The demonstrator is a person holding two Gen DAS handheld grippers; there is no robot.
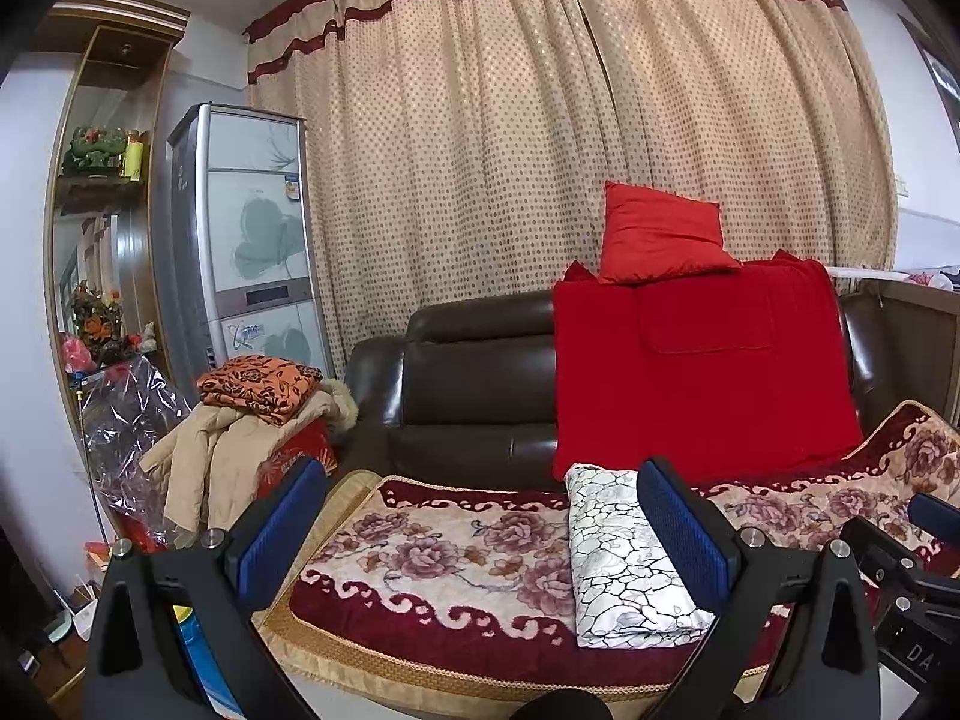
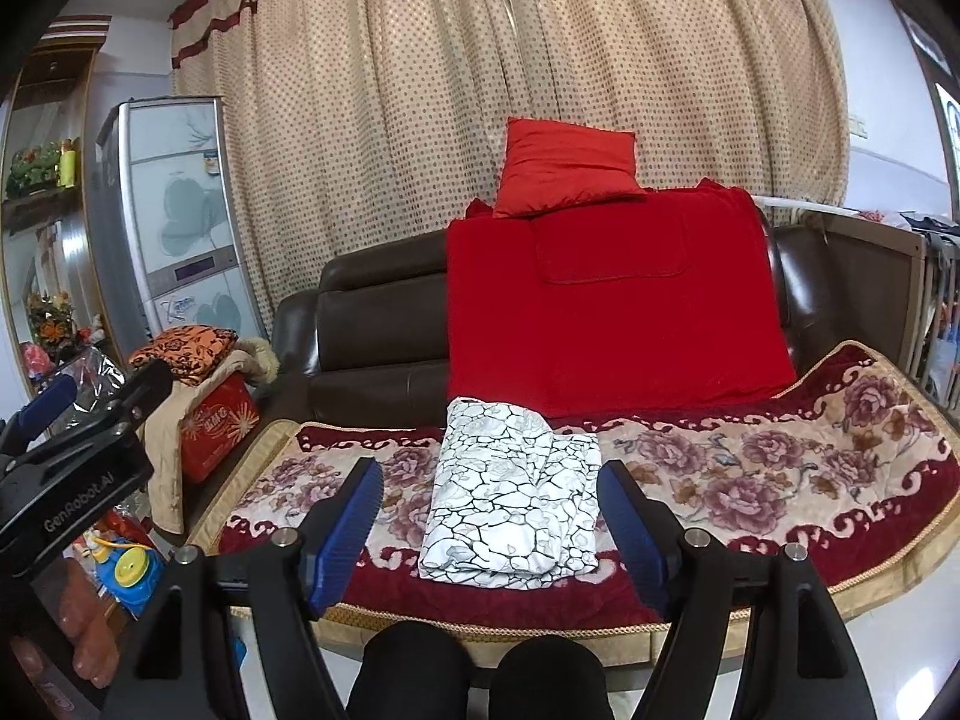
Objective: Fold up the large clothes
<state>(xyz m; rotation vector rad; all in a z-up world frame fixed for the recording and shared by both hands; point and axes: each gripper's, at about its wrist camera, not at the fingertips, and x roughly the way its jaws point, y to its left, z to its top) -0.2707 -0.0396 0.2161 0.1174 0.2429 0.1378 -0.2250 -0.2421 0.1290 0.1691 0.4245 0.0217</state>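
Both the left gripper (image 1: 480, 534) and right gripper (image 2: 489, 522) hang released, since the white patterned garment (image 2: 510, 498) at frame centre already lies folded on the floral sofa cover (image 2: 750, 468).

A: How does the left gripper (image 1: 483, 531) stand?
B: Jaws spread wide, blue pads low in its own frame, holding nothing.
A: And the right gripper (image 2: 492, 522)?
B: Equally agape and empty, low centre; the person's dark knees (image 2: 480, 675) sit at the bottom edge.
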